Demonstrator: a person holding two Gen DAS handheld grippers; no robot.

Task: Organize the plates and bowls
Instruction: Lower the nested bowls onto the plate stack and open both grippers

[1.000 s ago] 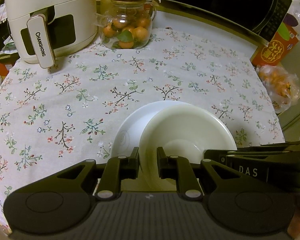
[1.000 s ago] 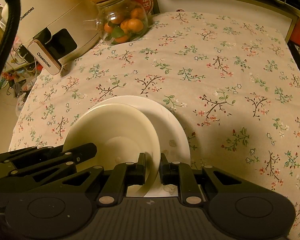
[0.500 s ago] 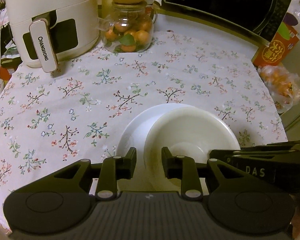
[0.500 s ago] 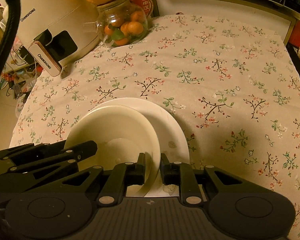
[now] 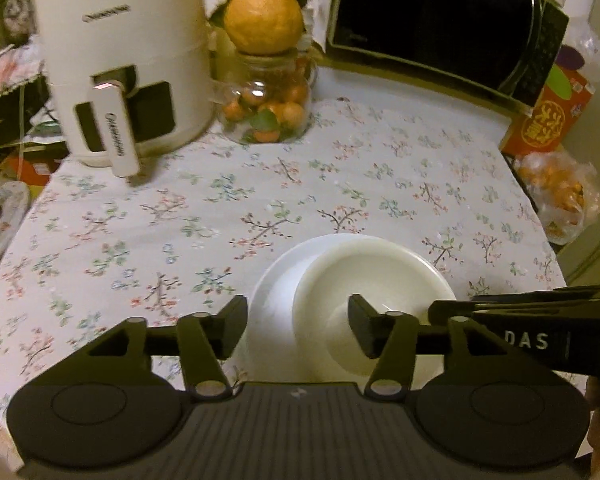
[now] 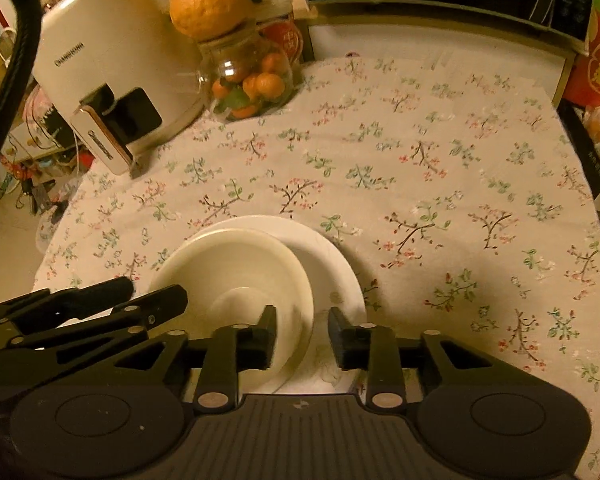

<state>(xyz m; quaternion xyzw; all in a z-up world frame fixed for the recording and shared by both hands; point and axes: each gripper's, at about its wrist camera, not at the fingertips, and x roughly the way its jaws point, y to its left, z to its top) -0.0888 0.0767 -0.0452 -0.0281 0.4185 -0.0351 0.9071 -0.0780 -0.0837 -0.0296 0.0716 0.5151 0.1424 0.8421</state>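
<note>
The bowl [image 6: 236,276] was seen resting off-centre on the plate [image 6: 332,264] near the front of the bench [image 6: 420,168]. The left tool [image 5: 298,330] and right tool [image 6: 302,336] were spread wide, each straddling the bowl's rim, with nothing gripped. If either were withdrawn carelessly, the rim could be caught and the bowl tipped off the plate.

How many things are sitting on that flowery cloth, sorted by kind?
Plates: 1
Bowls: 1
Air fryers: 1
Glass jars of small oranges: 1
Large oranges on top of the jar: 1
Total: 5
</note>
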